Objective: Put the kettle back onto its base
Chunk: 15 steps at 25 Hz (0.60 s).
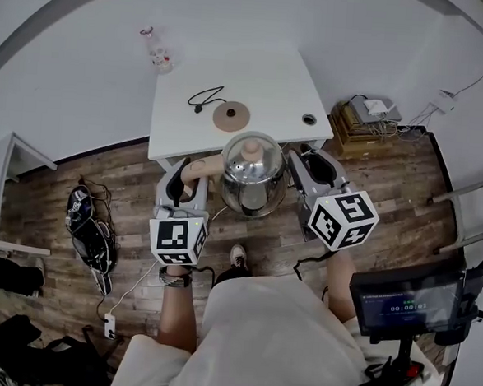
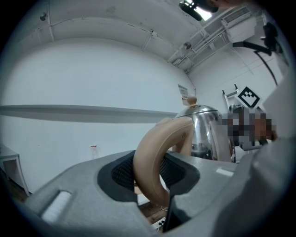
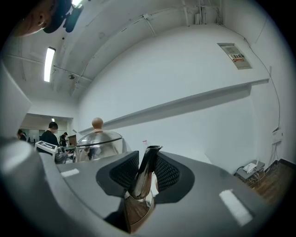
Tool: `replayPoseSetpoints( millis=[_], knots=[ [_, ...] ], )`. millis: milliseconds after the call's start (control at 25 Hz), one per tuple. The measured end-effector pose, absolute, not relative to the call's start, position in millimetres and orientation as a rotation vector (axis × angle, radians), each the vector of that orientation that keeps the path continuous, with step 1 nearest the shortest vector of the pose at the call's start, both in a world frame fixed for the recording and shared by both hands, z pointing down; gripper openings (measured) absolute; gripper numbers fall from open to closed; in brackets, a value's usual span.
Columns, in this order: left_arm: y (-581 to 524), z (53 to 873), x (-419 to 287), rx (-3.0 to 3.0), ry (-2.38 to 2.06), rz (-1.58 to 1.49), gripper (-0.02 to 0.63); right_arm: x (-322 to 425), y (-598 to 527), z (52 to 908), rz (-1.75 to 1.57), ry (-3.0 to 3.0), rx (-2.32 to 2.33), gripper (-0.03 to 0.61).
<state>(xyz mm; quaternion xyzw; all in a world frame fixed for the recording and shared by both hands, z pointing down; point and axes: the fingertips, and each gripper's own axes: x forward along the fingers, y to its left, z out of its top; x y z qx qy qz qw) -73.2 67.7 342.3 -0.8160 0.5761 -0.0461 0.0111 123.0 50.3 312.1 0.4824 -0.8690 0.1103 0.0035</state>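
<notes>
A shiny steel kettle with a round wooden lid knob hangs in the air between my two grippers, just in front of the white table. My left gripper is shut on its tan curved handle. My right gripper is shut on the steel spout. The round tan base lies on the table beyond the kettle, with its black cord to the left.
A glass bottle stands at the table's far left, and a cable hole is at its right. Boxes and plugs sit on the floor at right, cables and shoes at left. A screen stands at lower right.
</notes>
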Motion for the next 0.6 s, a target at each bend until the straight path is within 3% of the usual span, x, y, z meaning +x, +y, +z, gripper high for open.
replayPoseSetpoints(
  millis=[600],
  knots=[
    [2, 345, -106, -2.607, 1.735, -0.164, 0.135, 91, -10, 314, 0.395, -2.676, 1.597, 0.097]
  ],
)
